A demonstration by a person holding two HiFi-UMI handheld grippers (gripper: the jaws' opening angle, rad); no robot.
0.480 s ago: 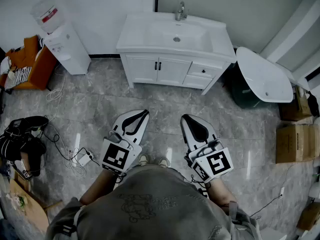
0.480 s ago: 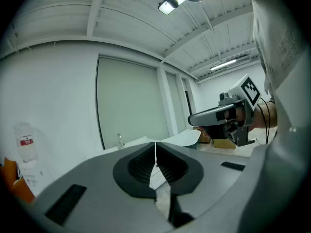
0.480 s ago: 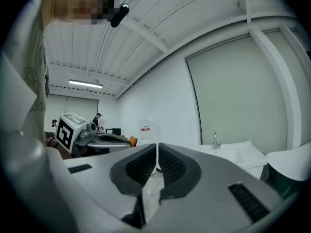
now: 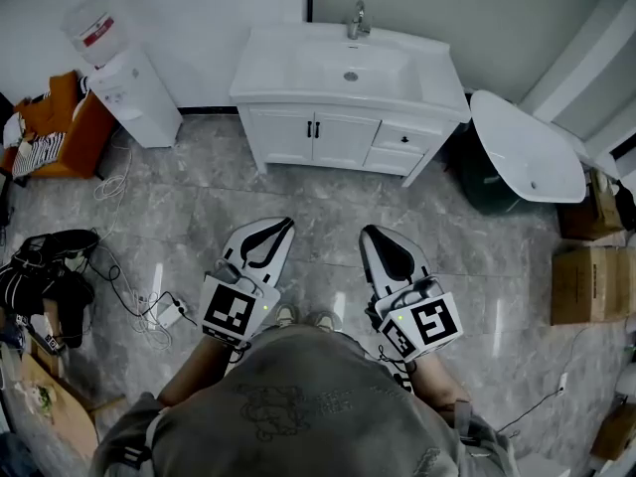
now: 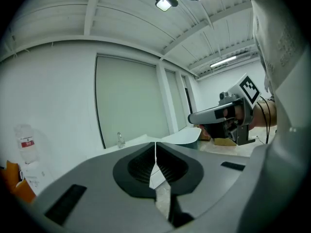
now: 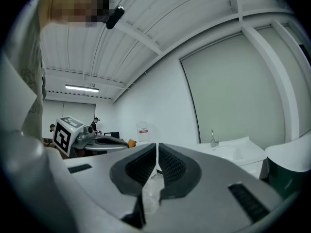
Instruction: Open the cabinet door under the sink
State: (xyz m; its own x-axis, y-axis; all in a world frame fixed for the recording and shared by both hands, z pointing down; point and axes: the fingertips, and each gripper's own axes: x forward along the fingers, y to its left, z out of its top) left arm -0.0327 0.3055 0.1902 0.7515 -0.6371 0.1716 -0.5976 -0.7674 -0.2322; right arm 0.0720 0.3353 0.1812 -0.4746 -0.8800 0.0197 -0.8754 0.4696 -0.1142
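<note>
Floor (image 4: pixel 199 217) fills most of the head view, grey stone tile, and the person stands on it well back from the target. Across the open stretch sits the white cabinet (image 4: pixel 397 139) with the sink (image 4: pixel 348 68) set in its top, pushed against the far wall. A white tub (image 4: pixel 527 152) is just beside it on the right, and a water dispenser (image 4: pixel 129 87) stands off to the left.

Now the tools. The left tool (image 4: pixel 286 222) and the right tool (image 4: pixel 368 232) are both held out low in front of the body and point toward the cabinet. Each one's own view shows its jaws brought together with nothing between them.

Smallest of all: the two doors (image 4: pixel 316 139) under the sink are both closed, and their dark handles (image 4: pixel 314 129) sit side by side at the middle seam.

What has changed in the last half second? Hardly anything: the tools sit where they were, and the cabinet has only crept a touch in the head view. So the task looks barely begun. My read is that the approach comes first, then one tool must open before it can take a handle.
</note>
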